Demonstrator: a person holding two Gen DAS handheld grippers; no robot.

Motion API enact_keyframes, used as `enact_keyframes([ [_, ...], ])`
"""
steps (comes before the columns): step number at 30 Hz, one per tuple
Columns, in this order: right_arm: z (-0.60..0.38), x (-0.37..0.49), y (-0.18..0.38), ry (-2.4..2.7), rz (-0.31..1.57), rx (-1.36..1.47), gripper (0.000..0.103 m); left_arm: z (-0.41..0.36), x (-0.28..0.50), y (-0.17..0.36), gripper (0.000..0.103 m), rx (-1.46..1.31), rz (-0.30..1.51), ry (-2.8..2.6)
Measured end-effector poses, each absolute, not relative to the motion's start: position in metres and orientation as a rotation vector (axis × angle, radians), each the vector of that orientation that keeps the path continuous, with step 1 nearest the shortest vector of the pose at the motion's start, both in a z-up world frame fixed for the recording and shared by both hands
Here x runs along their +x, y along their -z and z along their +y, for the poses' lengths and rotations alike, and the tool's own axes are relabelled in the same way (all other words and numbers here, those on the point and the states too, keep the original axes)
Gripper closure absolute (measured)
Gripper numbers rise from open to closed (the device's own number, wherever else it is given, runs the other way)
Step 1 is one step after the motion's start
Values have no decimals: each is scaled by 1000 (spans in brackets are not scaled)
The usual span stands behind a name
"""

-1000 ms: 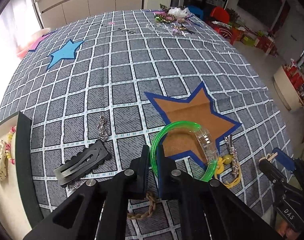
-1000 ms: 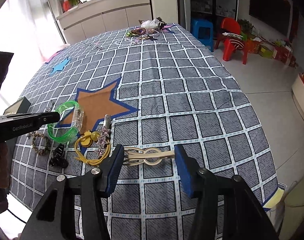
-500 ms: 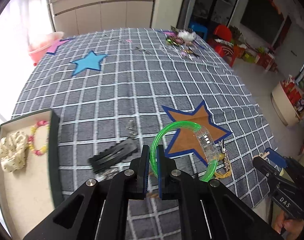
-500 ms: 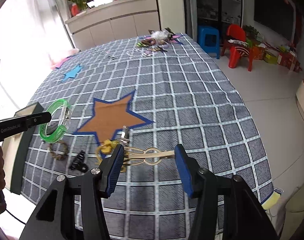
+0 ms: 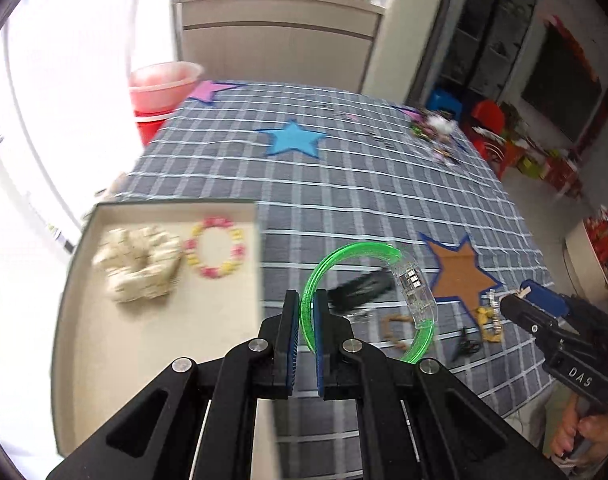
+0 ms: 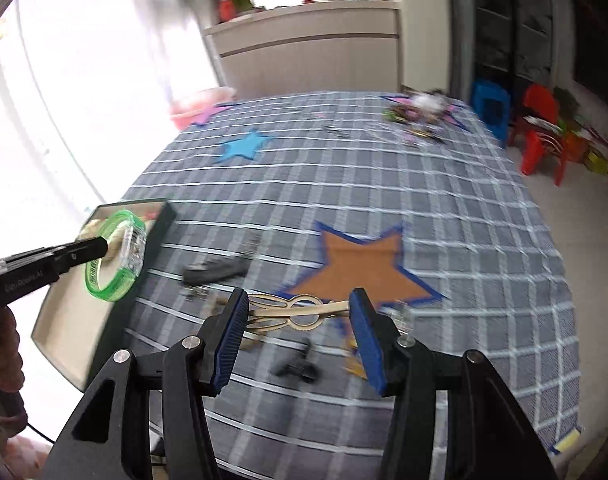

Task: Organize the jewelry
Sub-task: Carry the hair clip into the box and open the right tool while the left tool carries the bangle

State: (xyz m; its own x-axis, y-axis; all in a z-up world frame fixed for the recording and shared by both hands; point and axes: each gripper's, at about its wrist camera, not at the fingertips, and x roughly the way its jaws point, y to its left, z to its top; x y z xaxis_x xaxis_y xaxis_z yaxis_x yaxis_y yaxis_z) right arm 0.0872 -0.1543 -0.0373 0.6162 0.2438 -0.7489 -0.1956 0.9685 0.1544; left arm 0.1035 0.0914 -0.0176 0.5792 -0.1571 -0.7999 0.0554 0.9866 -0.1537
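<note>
My left gripper [image 5: 306,300] is shut on the rim of a green plastic bracelet [image 5: 352,254] with a clear clasp, held above the table beside the cream-lined tray [image 5: 144,344]. From the right wrist view the same bracelet [image 6: 116,256] hangs over the tray's near corner [image 6: 160,220]. My right gripper [image 6: 300,308] is shut lengthwise on a gold hair clip [image 6: 292,310], lifted over the checked cloth near the brown star [image 6: 356,264]. In the left wrist view the right gripper [image 5: 520,296] shows at the right edge with the clip's tip in it.
The tray holds a cream scrunchie [image 5: 138,264] and a pink-and-yellow bead bracelet [image 5: 216,248]. A black hair clip [image 5: 360,290], a braided loop [image 5: 396,332], a small black claw clip [image 6: 298,368] and yellow pieces [image 5: 490,324] lie near the front. More jewelry [image 6: 420,116] sits far right.
Both grippers rose and swung left with their loads. The green bracelet went from over the brown star to beside the tray; the gold clip left the cloth and now hangs above it.
</note>
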Motion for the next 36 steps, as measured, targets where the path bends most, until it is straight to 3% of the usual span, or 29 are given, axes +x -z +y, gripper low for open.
enact_keyframes([
  [13, 1, 129, 33, -530, 903, -86, 48, 203, 78, 58, 88, -243, 988, -83],
  [24, 88, 166, 69, -616, 1001, -179, 48, 242, 82, 92, 88, -277, 1040, -180],
  [36, 117, 200, 102, -605, 1055, -247, 48, 243, 95, 106, 88, -244, 1061, -224],
])
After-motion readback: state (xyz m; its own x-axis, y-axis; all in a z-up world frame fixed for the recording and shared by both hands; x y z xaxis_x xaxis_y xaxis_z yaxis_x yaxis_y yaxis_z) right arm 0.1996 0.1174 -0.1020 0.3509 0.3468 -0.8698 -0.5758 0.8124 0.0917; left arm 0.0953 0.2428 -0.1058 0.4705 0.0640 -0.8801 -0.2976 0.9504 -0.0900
